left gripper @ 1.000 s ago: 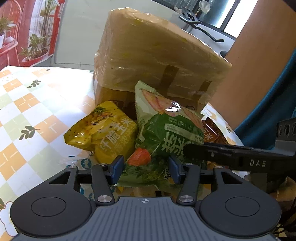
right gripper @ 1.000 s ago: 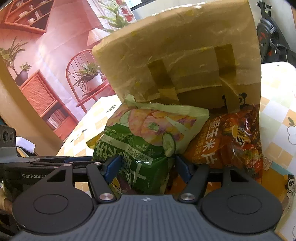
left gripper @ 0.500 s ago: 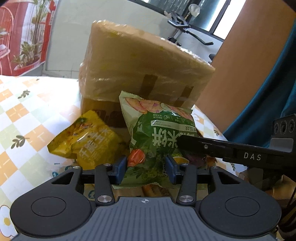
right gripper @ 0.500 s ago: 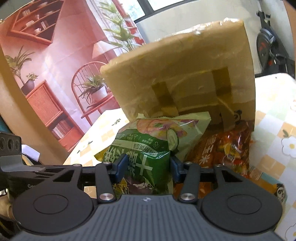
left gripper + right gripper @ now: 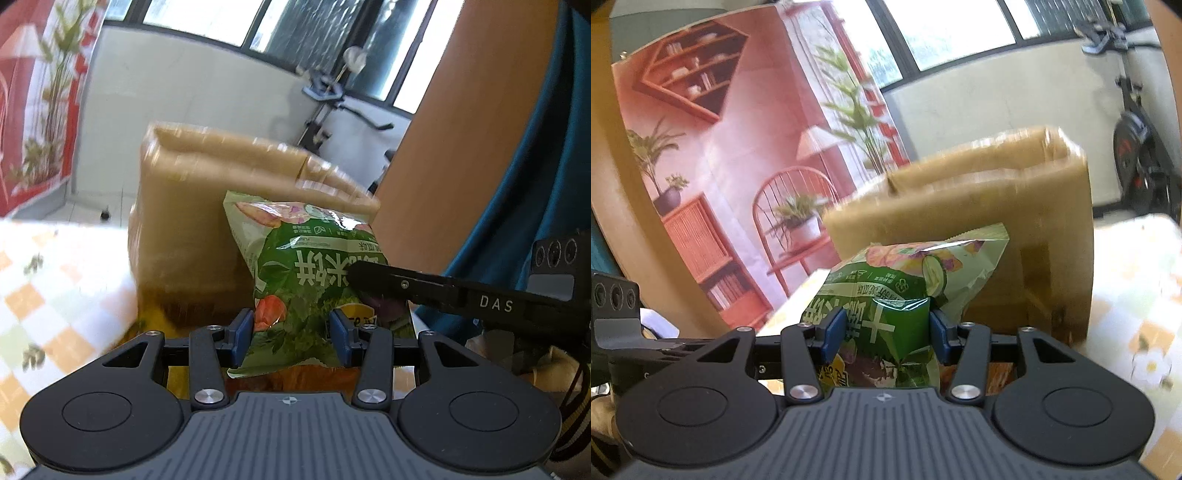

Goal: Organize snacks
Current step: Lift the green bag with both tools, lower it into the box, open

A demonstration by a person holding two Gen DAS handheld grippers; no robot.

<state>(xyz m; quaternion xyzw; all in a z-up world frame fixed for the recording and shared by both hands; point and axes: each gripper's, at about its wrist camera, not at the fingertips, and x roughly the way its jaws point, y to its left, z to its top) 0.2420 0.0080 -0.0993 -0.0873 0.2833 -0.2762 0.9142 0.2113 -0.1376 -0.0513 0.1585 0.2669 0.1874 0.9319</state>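
Note:
A green snack bag (image 5: 306, 280) with white lettering is held between both grippers, lifted above the table in front of a taped cardboard box (image 5: 207, 225). My left gripper (image 5: 291, 338) is shut on the bag's lower part. My right gripper (image 5: 884, 334) is shut on the same green bag (image 5: 901, 295) from the other side. The right gripper's black finger (image 5: 436, 291) crosses the left wrist view at the right. The cardboard box (image 5: 997, 221) stands behind the bag in the right wrist view. A sliver of yellow bag (image 5: 151, 317) shows at the box's foot.
The table has a checked orange, green and white cloth (image 5: 55, 295). A red poster of shelves and plants (image 5: 738, 166) stands to the left. An exercise bike (image 5: 1141, 147) stands by the white wall. A brown board (image 5: 461, 147) and blue cloth (image 5: 535, 184) are at the right.
Both grippers have closed tighter on the green bag and raised it. The yellow and orange bags have dropped almost out of sight, and the box now sits lower in both views.

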